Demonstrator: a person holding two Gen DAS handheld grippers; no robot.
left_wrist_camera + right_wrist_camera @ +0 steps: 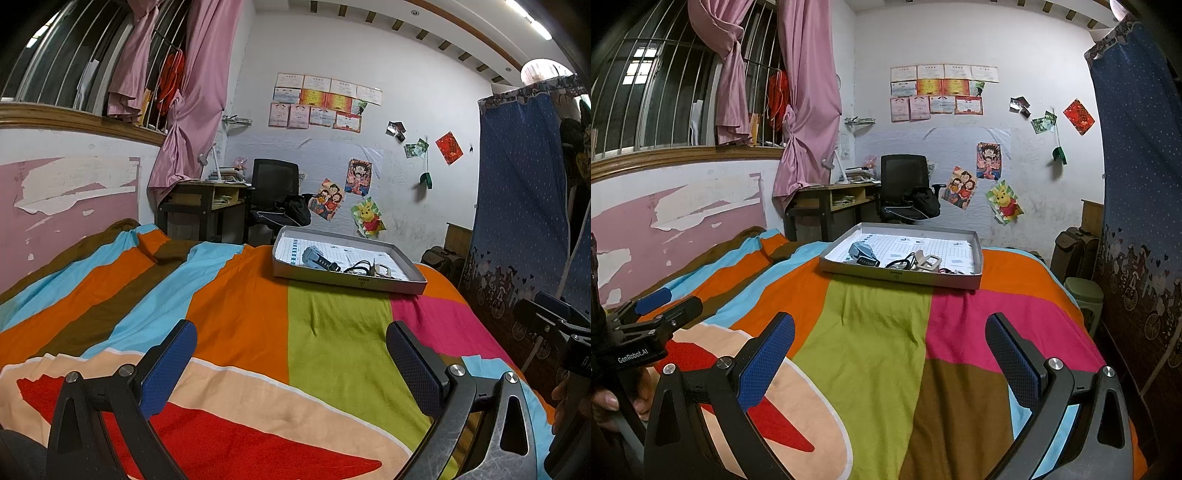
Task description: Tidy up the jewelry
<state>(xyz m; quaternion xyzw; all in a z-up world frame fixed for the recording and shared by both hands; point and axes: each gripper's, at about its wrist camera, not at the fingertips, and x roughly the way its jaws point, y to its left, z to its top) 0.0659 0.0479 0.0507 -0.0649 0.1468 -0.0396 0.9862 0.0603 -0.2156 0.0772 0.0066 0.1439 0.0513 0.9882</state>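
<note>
Bedroom, striped bedspread [236,295] rumpled over a soft bed. Left gripper [291,365] low at the near edge, jaws wide, empty. Farther back, shallow cardboard tray [975,275] holding a grey watch [862,253] left of tangled black cords [899,264]. Right gripper [890,362] likewise wide, empty. Likely snags: cords dragging neighbours out, tray tipping on bedding.

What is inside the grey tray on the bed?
The tray holds a grey watch, dark tangled bands and a beige buckle on gridded paper. Its near wall hides smaller pieces.
</note>
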